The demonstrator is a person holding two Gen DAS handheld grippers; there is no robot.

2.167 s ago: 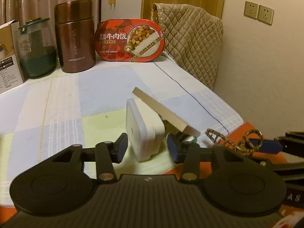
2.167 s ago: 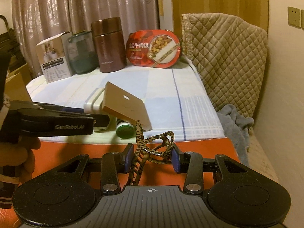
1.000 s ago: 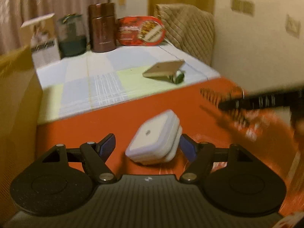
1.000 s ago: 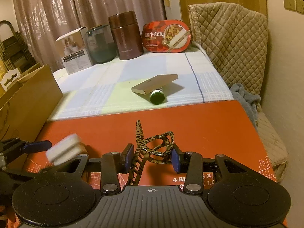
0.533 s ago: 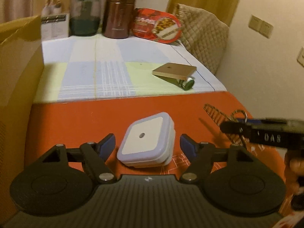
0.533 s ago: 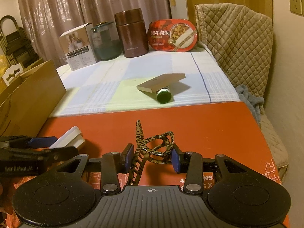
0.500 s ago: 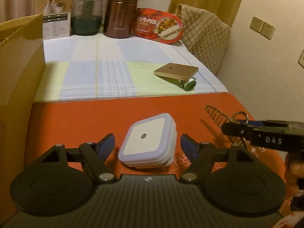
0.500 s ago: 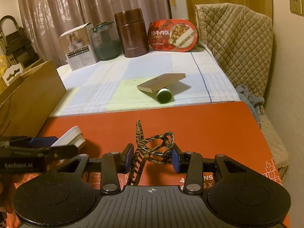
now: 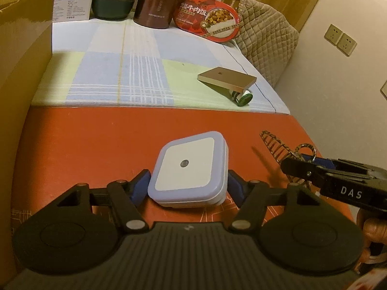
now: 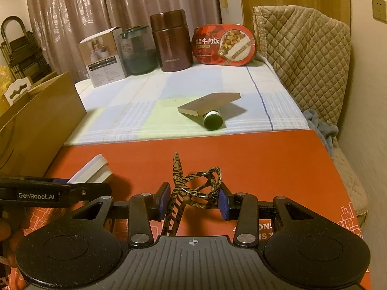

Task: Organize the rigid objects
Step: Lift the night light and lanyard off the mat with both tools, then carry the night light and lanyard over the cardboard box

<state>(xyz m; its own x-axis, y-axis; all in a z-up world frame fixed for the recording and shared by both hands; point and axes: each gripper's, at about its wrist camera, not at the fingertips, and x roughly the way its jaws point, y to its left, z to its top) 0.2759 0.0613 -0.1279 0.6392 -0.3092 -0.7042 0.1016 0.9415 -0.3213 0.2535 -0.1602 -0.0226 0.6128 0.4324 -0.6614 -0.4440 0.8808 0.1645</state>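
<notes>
**Operator:** Report the left tongs.

**Inspector:** The jaws have just been closing, and a white square night light is sitting between them. Both blue pads are now resting against its sides, so the left tongs are gripping it at a medium width. The night light is lying face up on the red board, directly under the tips.

**Operator:** Report the right tongs.

**Inspector:** They are standing narrow and clamping a tiger-striped lanyard with a metal ring. The strap is looping up and forward of the tips, and its tail is hanging down between the fingers. I cannot tell whether it is touching the board.

**Operator:** How are the two tools standing relative to each other?

**Inspector:** The left tongs are sitting to the left of the right tongs and near them, both over the red board.

**Operator:** What is lying ahead of the tips?

**Inspector:** Well beyond both tongs, on the chequered sheet, a flat tan box is leaning tilted on a green-capped bottle. A cardboard box is standing to the left of the left tongs. A brown flask and a red meal tray are standing at the far edge.
</notes>
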